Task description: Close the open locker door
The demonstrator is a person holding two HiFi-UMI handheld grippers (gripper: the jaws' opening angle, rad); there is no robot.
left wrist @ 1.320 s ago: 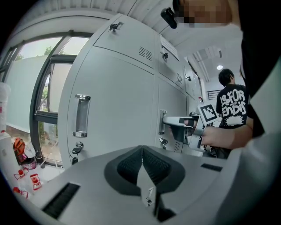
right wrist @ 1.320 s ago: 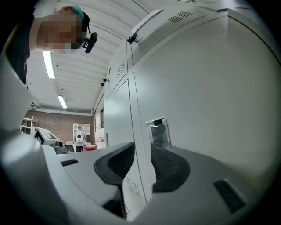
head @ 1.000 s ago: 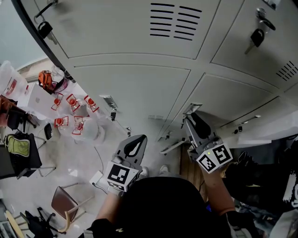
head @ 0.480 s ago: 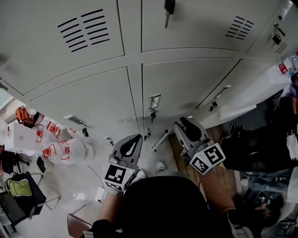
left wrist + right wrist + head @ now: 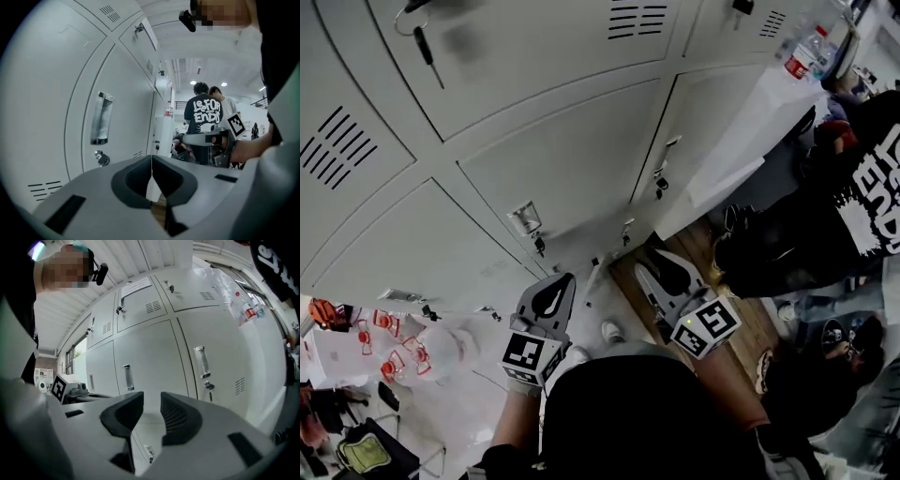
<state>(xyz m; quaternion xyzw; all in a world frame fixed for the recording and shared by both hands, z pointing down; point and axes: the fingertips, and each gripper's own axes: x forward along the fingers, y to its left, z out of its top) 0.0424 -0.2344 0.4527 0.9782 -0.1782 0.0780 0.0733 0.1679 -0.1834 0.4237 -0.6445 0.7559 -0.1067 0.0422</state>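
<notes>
**Nearest, at six o'clock in the head view:** left gripper [image 5: 553,292], jaws pressed together, nothing held. Just beside it is the right gripper [image 5: 664,270], jaws set slightly apart, nothing between them. Both are held clear of the lockers.

**Next, at twelve o'clock:** closed lockers [image 5: 562,159], fitted with handles and locks.

**Farther, at one to two o'clock:** the open locker door [image 5: 727,136] — judged to be the white panel swung out from the row, well apart from both grippers.

**Beyond it, at three o'clock:** a bystander [image 5: 853,178] in a black printed shirt, near the panel.

**Hazards, as judged:**
- The bystander may be struck, or the swing blocked, if the door is pushed unseen.
- The smooth face may be slipped off by narrow jaw tips.
- The door may spring back open if it is left unlatched — a firm final push would be called for.
</notes>
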